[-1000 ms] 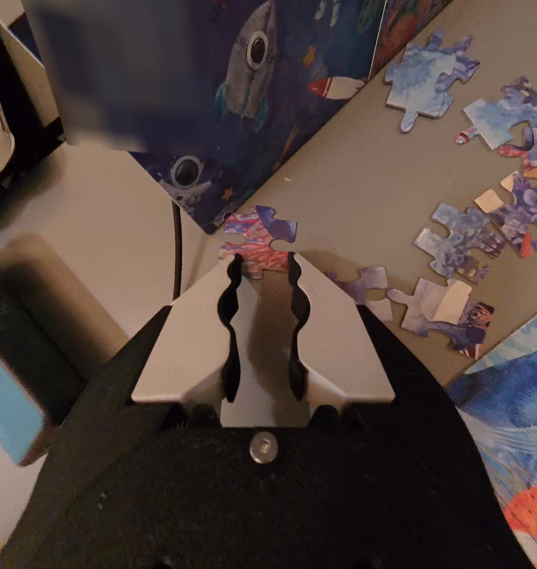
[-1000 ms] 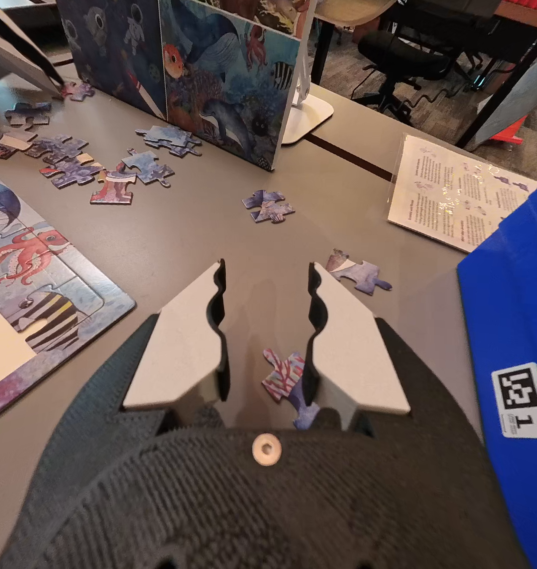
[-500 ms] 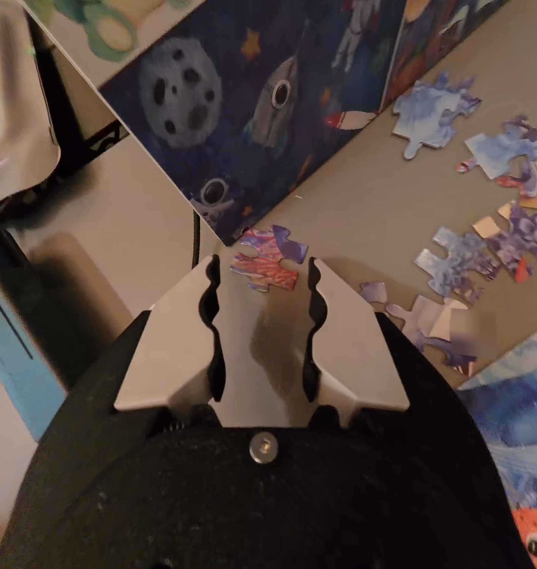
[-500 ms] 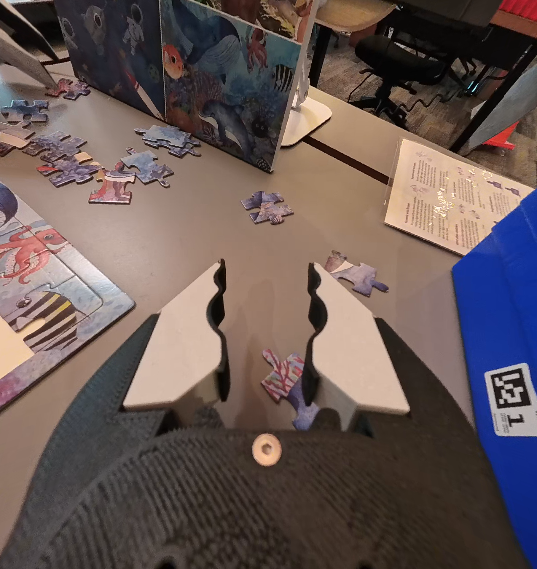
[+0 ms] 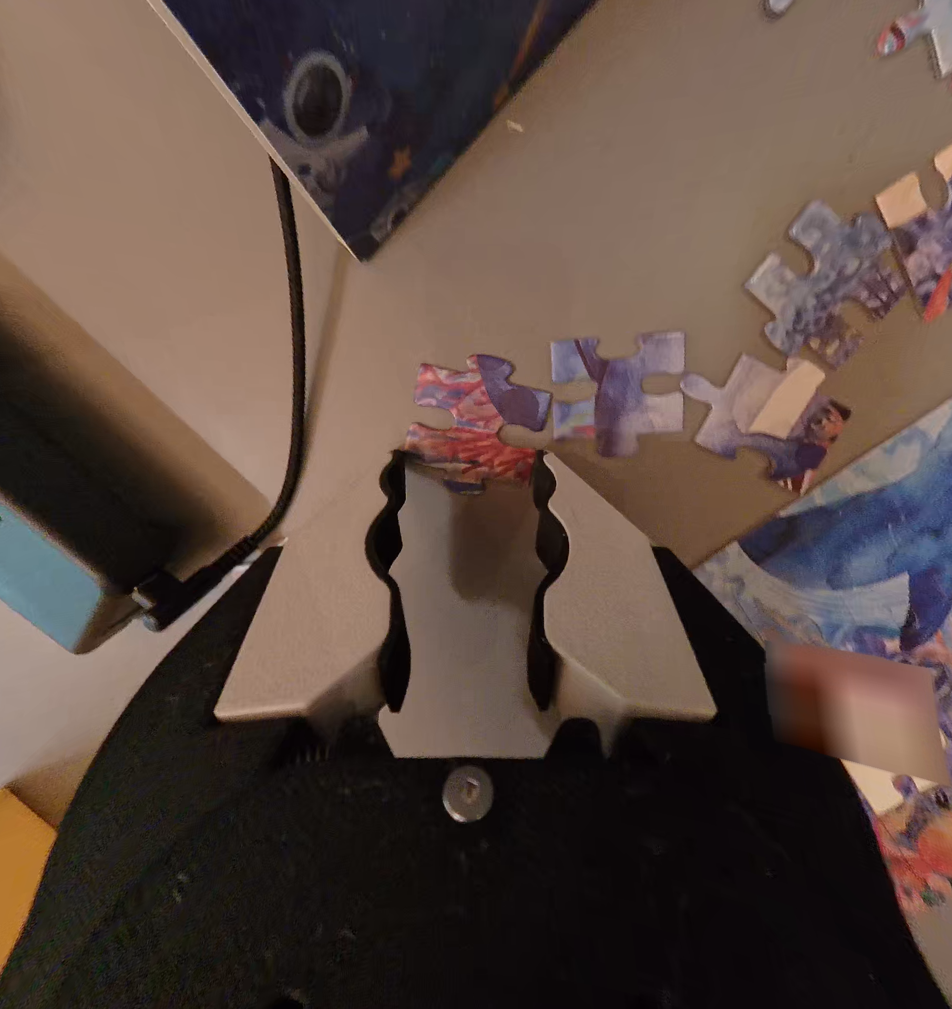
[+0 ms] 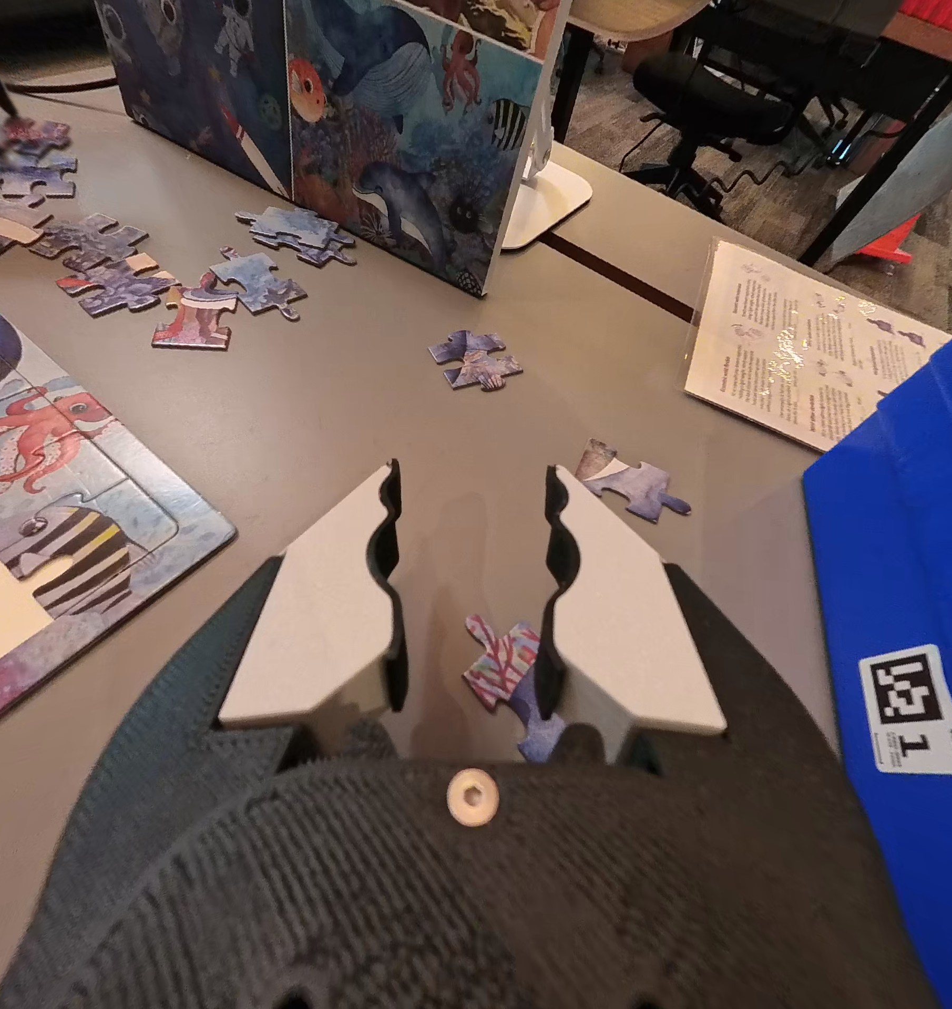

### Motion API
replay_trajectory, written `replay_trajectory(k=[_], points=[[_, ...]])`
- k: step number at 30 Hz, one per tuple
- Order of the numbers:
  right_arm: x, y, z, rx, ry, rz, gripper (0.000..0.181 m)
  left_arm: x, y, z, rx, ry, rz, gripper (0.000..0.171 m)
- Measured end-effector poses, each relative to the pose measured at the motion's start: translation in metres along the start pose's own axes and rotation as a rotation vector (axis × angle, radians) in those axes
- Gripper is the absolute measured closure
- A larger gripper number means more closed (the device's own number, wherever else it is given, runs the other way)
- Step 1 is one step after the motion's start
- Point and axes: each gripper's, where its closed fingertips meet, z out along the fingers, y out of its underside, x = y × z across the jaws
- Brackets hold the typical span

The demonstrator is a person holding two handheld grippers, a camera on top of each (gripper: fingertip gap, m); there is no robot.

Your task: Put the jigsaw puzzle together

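In the left wrist view, a light blue device (image 5: pixel 31 579) with a black braided cable (image 5: pixel 293 306) sits at the left edge on the desk (image 5: pixel 599 207). At centre, the left hand-held gripper (image 5: pixel 468 458) has its fingers apart, the tips at the near edge of a red coral puzzle piece (image 5: pixel 476 420); whether they touch it cannot be told. Just right of it lies a blue-and-white puzzle piece (image 5: pixel 621 393), then a piece with a torn patch (image 5: pixel 763 415), and the assembled whale section (image 5: pixel 872 551) fills the lower right. The space-themed box (image 5: pixel 386 109) stands at the top. In the right wrist view, the partly built puzzle (image 6: pixel 53 480) with an octopus and a striped fish lies at the left, loose pieces (image 6: pixel 189 284) are scattered in the upper left, and the ocean-themed box (image 6: pixel 397 136) stands behind them. The right hand-held gripper (image 6: pixel 471 475) at centre is spread wide and holds nothing; a coral-patterned piece (image 6: pixel 503 660) lies on the desk between its fingers, close against the right one. A purple piece (image 6: pixel 632 483) lies just right of the fingertip, a laminated sheet (image 6: pixel 801 349) is further right, and a blue bin (image 6: pixel 899 546) fills the right edge.
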Motion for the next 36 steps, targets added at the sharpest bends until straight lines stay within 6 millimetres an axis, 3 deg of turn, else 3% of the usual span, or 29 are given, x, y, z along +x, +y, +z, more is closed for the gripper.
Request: replay_trajectory(k=[3, 11, 14, 17, 22, 26, 30, 36], points=[[0.0, 0.0, 0.0, 0.0, -0.001, -0.002, 0.129, 0.009, 0.007, -0.007, -0.031, 0.048, 0.012, 0.129], [-0.005, -0.005, -0.001, 0.013, -0.003, -0.02, 0.126, 0.01, -0.032, -0.047, 0.183, -0.125, 0.089, 0.126], [-0.012, -0.011, -0.001, 0.028, 0.003, -0.015, 0.125, 0.026, -0.048, -0.064, 0.297, -0.135, 0.141, 0.126], [-0.042, -0.034, 0.005, 0.102, -0.082, 0.1, 0.118, 0.054, -0.055, -0.071, 0.414, -0.07, 0.173, 0.126], [-0.102, -0.081, 0.027, 0.15, -0.186, 0.055, 0.116, 0.103, -0.026, -0.068, 0.544, 0.222, 0.18, 0.127], [-0.131, -0.098, 0.069, 0.087, -0.24, -0.018, 0.115, 0.1, -0.004, -0.06, 0.608, 0.273, 0.16, 0.13], [-0.151, -0.085, 0.095, -0.031, -0.32, -0.007, 0.114, 0.102, -0.001, -0.058, 0.625, 0.36, 0.126, 0.129], [-0.145, -0.061, 0.092, -0.074, -0.308, 0.006, 0.119, 0.099, -0.002, -0.054, 0.675, 0.349, 0.132, 0.133]])
